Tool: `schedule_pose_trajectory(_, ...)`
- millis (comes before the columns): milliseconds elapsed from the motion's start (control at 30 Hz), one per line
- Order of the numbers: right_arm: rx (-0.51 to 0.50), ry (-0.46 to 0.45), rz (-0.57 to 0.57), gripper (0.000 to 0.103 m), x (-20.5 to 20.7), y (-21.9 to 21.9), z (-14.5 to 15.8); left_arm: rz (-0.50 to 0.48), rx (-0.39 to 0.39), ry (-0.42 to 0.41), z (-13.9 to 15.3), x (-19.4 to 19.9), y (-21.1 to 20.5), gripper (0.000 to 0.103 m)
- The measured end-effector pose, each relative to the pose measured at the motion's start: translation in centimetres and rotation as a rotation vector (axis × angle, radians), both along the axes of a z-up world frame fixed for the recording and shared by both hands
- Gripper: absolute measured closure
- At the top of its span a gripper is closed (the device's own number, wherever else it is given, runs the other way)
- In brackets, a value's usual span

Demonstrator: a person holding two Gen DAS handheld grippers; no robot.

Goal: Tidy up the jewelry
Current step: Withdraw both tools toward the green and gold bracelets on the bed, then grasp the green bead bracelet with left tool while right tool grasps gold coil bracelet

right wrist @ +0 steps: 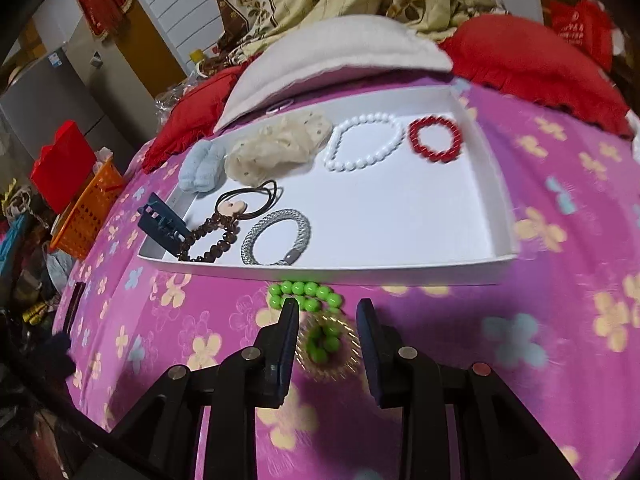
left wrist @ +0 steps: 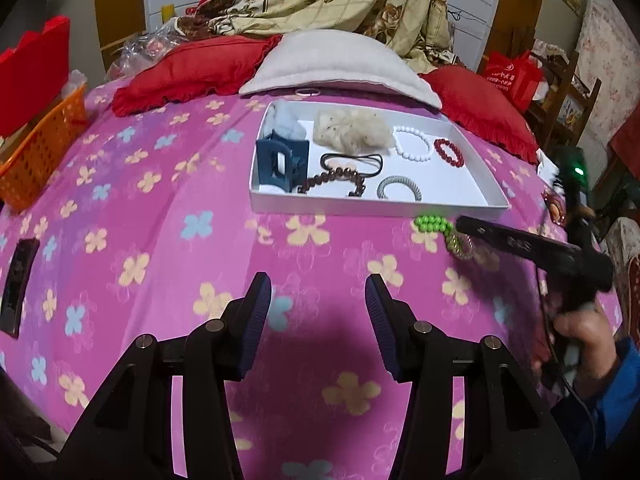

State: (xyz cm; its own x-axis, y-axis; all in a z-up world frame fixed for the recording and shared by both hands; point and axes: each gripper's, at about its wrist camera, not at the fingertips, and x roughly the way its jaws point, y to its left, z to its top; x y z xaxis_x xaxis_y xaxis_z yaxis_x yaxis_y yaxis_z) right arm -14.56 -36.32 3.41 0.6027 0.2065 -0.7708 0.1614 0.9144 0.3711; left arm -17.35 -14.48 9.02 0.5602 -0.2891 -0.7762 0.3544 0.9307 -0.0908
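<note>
A white tray (left wrist: 460, 206) (right wrist: 400, 270) lies on the pink flowered bedspread. It holds a white bead bracelet (right wrist: 362, 142), a red bead bracelet (right wrist: 435, 138), a silver mesh bracelet (right wrist: 276, 238), a brown bead bracelet (right wrist: 212, 240), a blue hair claw (left wrist: 282, 164) and scrunchies. A green bead bracelet (right wrist: 306, 294) (left wrist: 434, 224) and a gold ring-shaped bracelet (right wrist: 348, 356) lie on the bedspread just in front of the tray. My right gripper (right wrist: 327, 308) is open, its fingers either side of the green and gold bracelets. My left gripper (left wrist: 318, 284) is open and empty above the bedspread.
Red pillows (left wrist: 192, 70) and a grey cushion (left wrist: 340, 64) lie behind the tray. An orange basket (left wrist: 40, 152) stands at the left edge of the bed. A dark phone-like object (left wrist: 18, 280) lies at the far left.
</note>
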Motion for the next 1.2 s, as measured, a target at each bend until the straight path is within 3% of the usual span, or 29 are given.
schedule_pose_trajectory(200, 0.063, 0.017, 0.114, 0.074, 0.8, 3.4, -0.9, 0.042, -0.006, 0.004, -0.2, -0.4, 1.8, 0.055)
schedule_pose_trajectory(400, 0.16, 0.038, 0.38, 0.074, -2.8, 8.4, -0.9, 0.073, -0.027, 0.023, -0.6, -0.4, 3.3, 0.055)
schedule_pose_trajectory(467, 0.14, 0.021, 0.365, 0.074, -4.5, 8.1, -0.5, 0.074, -0.021, 0.016, -0.6, -0.6, 3.6, 0.055)
schedule_pose_trajectory(633, 0.021, 0.001, 0.185, 0.066, -8.4, 4.5, -0.2, 0.062, -0.023, 0.032, -1.3, -0.5, 3.1, 0.055)
schedule_pose_trajectory(833, -0.042, -0.005, 0.07, 0.066, -8.4, 2.4, 0.1, 0.012, -0.003, 0.058, -2.7, 0.0, 1.0, 0.055)
schedule_pose_trajectory(1200, -0.178, 0.003, 0.09, 0.069, -6.4, 4.3, -0.2, -0.139, -0.009, 0.099, -5.1, 3.1, -3.8, 0.057)
